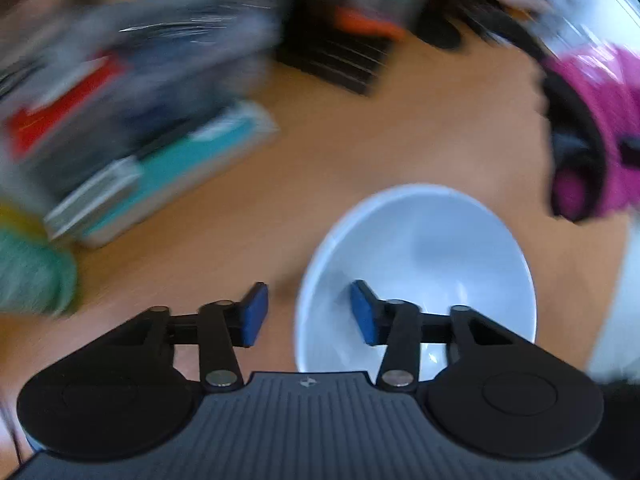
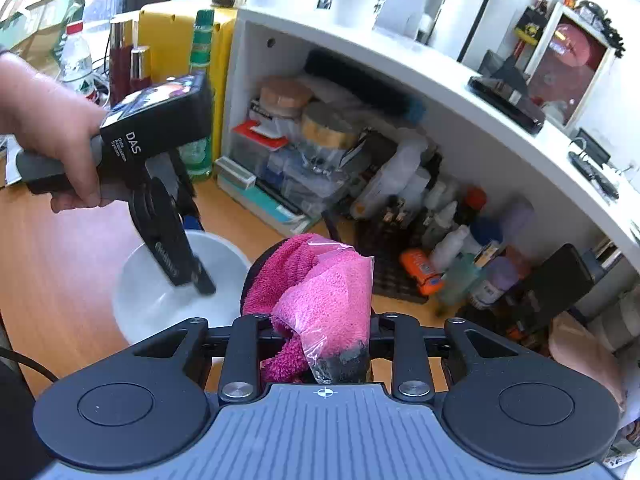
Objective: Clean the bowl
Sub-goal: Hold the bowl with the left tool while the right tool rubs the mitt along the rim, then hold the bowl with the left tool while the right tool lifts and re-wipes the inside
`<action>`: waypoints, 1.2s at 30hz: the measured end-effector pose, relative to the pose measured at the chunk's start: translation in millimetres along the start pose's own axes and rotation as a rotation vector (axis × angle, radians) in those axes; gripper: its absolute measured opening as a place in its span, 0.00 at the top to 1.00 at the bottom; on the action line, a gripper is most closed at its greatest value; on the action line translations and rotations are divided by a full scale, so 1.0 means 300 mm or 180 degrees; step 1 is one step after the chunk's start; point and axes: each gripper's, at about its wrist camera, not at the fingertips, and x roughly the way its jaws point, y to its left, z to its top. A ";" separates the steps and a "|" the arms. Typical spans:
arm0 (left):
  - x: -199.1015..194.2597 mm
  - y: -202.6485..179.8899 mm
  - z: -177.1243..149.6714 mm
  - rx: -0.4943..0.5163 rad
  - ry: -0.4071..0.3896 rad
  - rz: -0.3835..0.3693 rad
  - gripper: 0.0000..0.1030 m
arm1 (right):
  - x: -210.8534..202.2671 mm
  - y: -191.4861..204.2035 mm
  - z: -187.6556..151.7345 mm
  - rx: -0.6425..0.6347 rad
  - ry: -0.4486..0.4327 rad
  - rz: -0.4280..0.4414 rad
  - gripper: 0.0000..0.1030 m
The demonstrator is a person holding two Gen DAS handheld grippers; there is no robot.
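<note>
Pink terry cloth (image 2: pixel 320 300), partly wrapped in a clear plastic bag, is bunched between the fingers of the right hand-held gripper (image 2: pixel 320 344), whose jaws are clamped on it and raised just to the right of the bowl. That white bowl (image 1: pixel 416 264) sits upright on the orange wooden counter (image 1: pixel 360 140), directly beneath the left hand-held gripper (image 1: pixel 308 312). The left one's blue pads (image 1: pixel 254 314) stand a little apart, straddling the near rim of the bowl: one pad hangs over the inside, the other outside, and neither presses on the rim. A bare hand (image 2: pixel 44 120) carries the left hand-held gripper, tipped steeply downward. Beyond both, a white shelf (image 2: pixel 400 68) crammed with bottles and boxes stands at the back of the counter.
</note>
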 end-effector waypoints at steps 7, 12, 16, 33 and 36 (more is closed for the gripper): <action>-0.026 -0.036 -0.134 -0.0815 0.0147 -0.0294 0.65 | -0.017 0.045 0.071 -0.0416 -0.0096 0.0302 0.69; -0.004 -0.108 -0.168 -0.0802 0.0237 -0.0372 0.62 | 0.104 0.135 0.097 -0.0655 0.0395 0.0857 0.69; -0.003 -0.159 -0.179 -0.0593 0.0258 -0.0335 0.54 | 0.274 0.199 0.029 -0.0860 0.1056 0.1204 0.67; 0.031 -0.195 -0.041 0.0177 0.0264 -0.0347 0.45 | 0.078 0.071 0.017 -0.0719 0.0078 -0.0114 0.67; 0.075 -0.189 0.046 0.0583 0.0203 -0.0360 0.41 | 0.060 -0.045 -0.001 0.0098 0.0135 0.0064 0.67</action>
